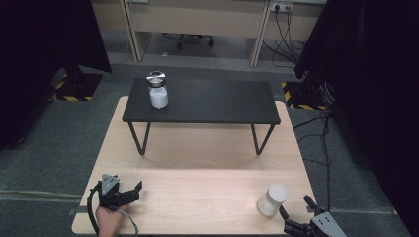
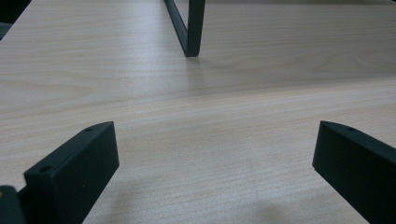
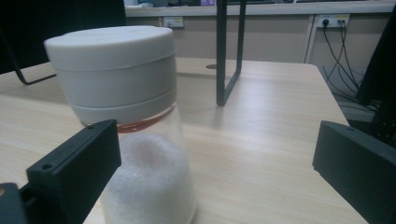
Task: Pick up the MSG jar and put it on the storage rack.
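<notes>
The right tongs (image 1: pixel 296 212), matte black with flat slab jaws spread wide, sit at the near right corner of the pale wood-grain surface (image 1: pixel 197 197), and a clear round jar (image 3: pixel 140 140) with a smooth white cap and white grainy contents stands upright just ahead of them, close by the left jaw and not gripped. The left tongs (image 1: pixel 129 192), held in a hand (image 1: pixel 109 219) near the surface's near left corner, are also spread with bare wood between the jaws. Farther ahead stands a low black shelf (image 1: pixel 212 103) on thin metal legs, carrying a second jar (image 1: pixel 158 90) with a shiny metal lid.
</notes>
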A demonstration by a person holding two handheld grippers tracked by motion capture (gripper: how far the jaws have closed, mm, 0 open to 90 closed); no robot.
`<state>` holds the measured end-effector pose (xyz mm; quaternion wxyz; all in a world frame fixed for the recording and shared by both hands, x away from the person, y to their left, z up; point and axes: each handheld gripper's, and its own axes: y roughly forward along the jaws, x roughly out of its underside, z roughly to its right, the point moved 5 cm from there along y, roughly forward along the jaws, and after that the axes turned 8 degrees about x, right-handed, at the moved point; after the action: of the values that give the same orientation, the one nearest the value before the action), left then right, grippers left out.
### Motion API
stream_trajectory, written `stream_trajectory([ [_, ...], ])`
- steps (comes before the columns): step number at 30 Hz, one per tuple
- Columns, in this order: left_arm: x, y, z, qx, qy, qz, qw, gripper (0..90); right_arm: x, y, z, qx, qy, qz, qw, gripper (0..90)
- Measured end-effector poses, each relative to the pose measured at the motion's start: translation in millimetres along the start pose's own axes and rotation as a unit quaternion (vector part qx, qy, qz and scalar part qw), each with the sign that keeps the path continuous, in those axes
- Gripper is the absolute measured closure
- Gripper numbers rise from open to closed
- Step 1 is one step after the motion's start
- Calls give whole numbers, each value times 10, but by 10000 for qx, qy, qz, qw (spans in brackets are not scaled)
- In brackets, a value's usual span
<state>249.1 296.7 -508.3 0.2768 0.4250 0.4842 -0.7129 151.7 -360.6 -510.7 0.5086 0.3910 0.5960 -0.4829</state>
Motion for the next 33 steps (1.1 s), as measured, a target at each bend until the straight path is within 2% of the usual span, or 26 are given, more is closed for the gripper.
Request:
stream_trajectory([
  [13, 6, -4, -1, 11, 12, 19, 10000, 0, -74, 83, -65, -436, -56, 67, 9990, 10],
  [24, 10, -6, 2, 9, 27, 29, 10000, 0, -97, 204, -98, -648, -70, 94, 9978, 11],
  [33, 14, -10, 7, 4, 63, 37, 10000, 0, -145, 308, -141, -734, -65, 82, 9972, 22],
])
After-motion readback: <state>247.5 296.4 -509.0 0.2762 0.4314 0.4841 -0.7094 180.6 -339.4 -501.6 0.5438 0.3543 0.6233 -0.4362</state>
